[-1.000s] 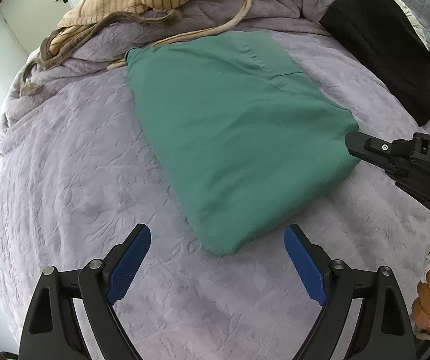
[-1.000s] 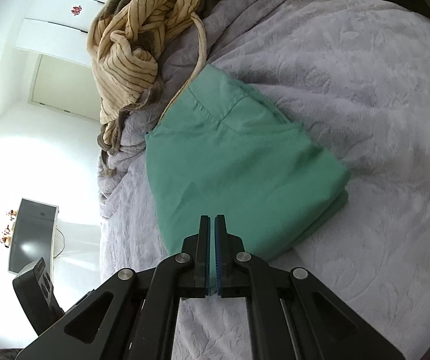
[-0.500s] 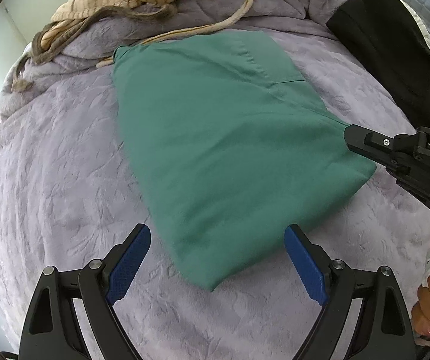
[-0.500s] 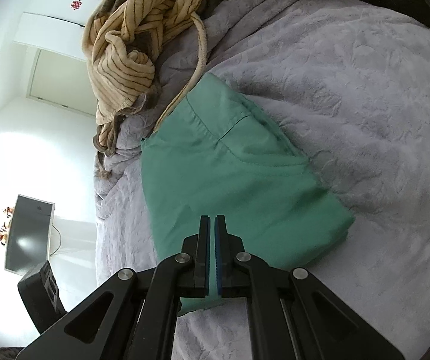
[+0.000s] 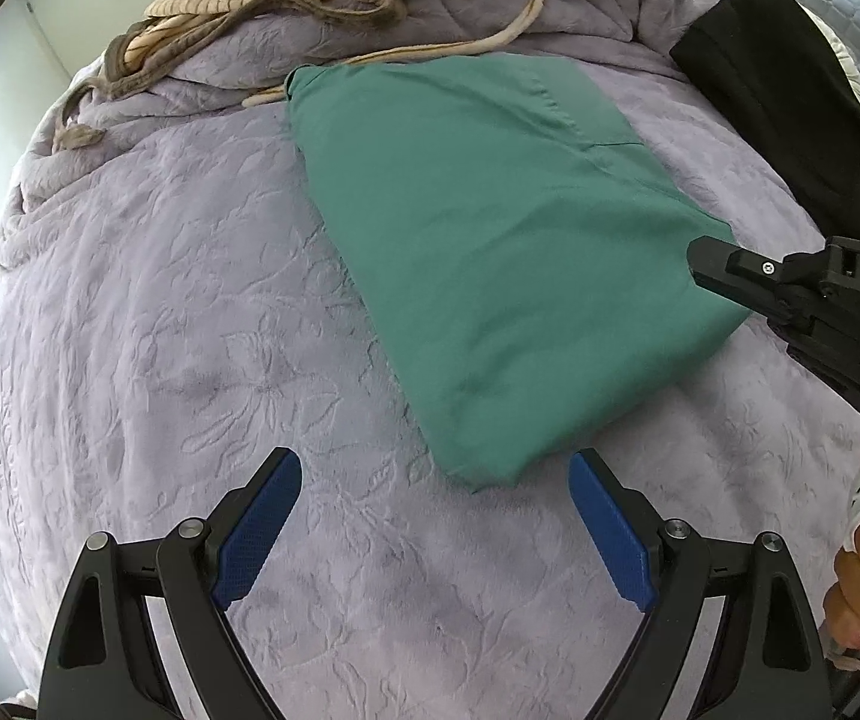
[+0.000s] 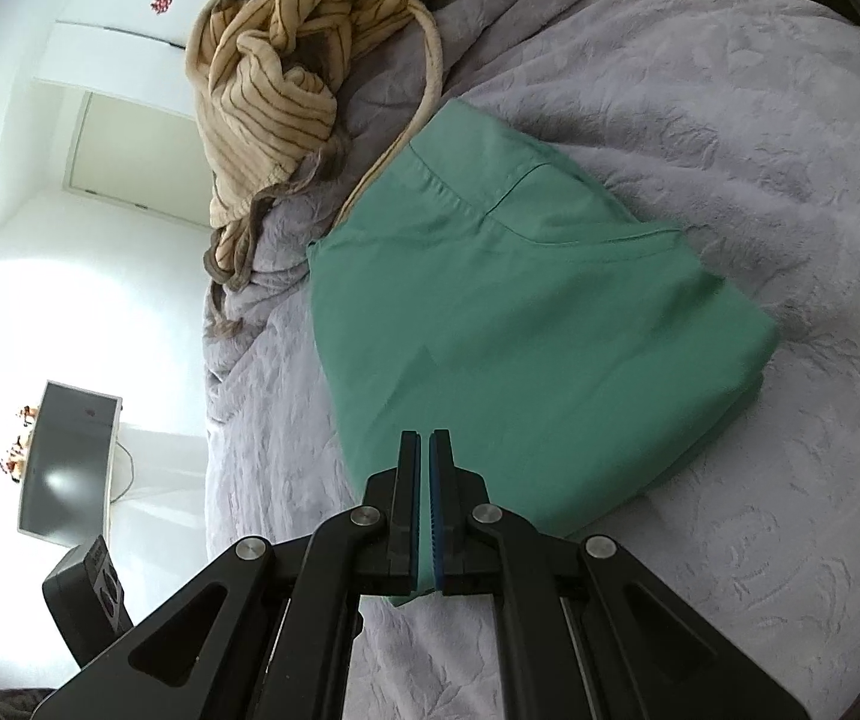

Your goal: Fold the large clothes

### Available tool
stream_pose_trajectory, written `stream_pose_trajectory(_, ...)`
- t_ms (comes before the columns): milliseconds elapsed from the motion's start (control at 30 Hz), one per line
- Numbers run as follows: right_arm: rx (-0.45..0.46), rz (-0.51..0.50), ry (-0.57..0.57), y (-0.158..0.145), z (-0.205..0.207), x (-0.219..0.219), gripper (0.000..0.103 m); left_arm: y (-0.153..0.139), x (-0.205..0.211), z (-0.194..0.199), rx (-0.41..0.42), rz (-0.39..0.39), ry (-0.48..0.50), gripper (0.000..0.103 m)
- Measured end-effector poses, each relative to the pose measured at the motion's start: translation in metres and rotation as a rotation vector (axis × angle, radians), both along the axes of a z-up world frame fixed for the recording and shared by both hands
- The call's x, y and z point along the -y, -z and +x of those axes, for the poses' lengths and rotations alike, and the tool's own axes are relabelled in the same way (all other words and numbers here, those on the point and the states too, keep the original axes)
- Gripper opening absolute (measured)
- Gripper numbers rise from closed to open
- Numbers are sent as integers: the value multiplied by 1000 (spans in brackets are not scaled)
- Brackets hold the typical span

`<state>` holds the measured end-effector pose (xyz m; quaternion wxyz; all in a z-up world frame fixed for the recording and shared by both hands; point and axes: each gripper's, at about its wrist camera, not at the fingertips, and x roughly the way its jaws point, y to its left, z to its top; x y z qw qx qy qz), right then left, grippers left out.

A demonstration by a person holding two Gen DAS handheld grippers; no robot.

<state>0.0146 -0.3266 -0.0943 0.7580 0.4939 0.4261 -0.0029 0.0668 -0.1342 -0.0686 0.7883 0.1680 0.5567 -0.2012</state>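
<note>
Both grippers have drifted a little across the bed (image 5: 130,360). Left wrist view: the left gripper (image 5: 435,516) hangs fingers spread, empty, near the folded green garment (image 5: 508,252). Right wrist view: the right gripper (image 6: 425,450) has fingers pressed together, empty, over the garment's near edge.

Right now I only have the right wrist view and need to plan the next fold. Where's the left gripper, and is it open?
Observer: The left gripper is open, jaws wide, nothing between them, just short of the near corner of the green garment.
Operator: Anything on the bed beyond my right edge?
Observer: Yes, a black garment lies on the bedspread, apart from the green one.
Operator: How does my own gripper sit?
Observer: The right gripper is shut, empty, its tip over the green garment's right edge; whether it touches, I can't tell.
</note>
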Motion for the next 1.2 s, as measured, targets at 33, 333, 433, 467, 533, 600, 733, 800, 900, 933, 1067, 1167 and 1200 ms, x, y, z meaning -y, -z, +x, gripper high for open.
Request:
stream_pose_trajectory(33, -2, -3, -8, 1, 2, 1, 3, 1, 1, 1, -2, -3, -5, 91)
stream_pose_trajectory(333, -44, -14, -100, 9, 29, 13, 3, 2, 11, 16, -10, -33, -38, 92)
stream_pose_trajectory(433, -84, -21, -135, 16, 30, 22, 3, 8, 4, 28, -36, -64, -89, 91)
stream_pose_trajectory(467, -94, -32, -146, 17, 30, 29, 3, 9, 1, 32, -47, -84, -106, 92)
stream_pose_trajectory(533, -94, -54, -152, 15, 31, 43, 3, 9, -5, 40, -57, -127, -133, 92)
stream_pose_trajectory(600, -88, -80, -165, 10, 35, 59, 3, 9, -10, 49, -54, -156, -151, 92)
stream_pose_trajectory(733, -92, -98, -190, 11, 56, 93, 53, 12, -14, 70, -74, -220, -160, 92)
stream_pose_trajectory(800, -84, -103, -201, 17, 70, 107, 88, 17, -14, 80, -112, -258, -153, 92)
stream_pose_trajectory(900, -81, -73, -267, 31, 94, 117, 88, 27, -14, 90, -144, -299, -152, 92)
stream_pose_trajectory(933, -85, -60, -289, 38, 102, 118, 88, 31, -15, 93, -150, -309, -160, 92)
stream_pose_trajectory(1067, -106, 30, -402, 68, 132, 110, 88, 45, -23, 104, -180, -357, -207, 92)
stream_pose_trajectory(1167, -135, 52, -479, 89, 157, 101, 88, 65, -25, 112, -269, -407, -223, 92)
stream_pose_trajectory(1200, -133, 61, -495, 93, 164, 98, 88, 72, -24, 114, -304, -425, -225, 92)
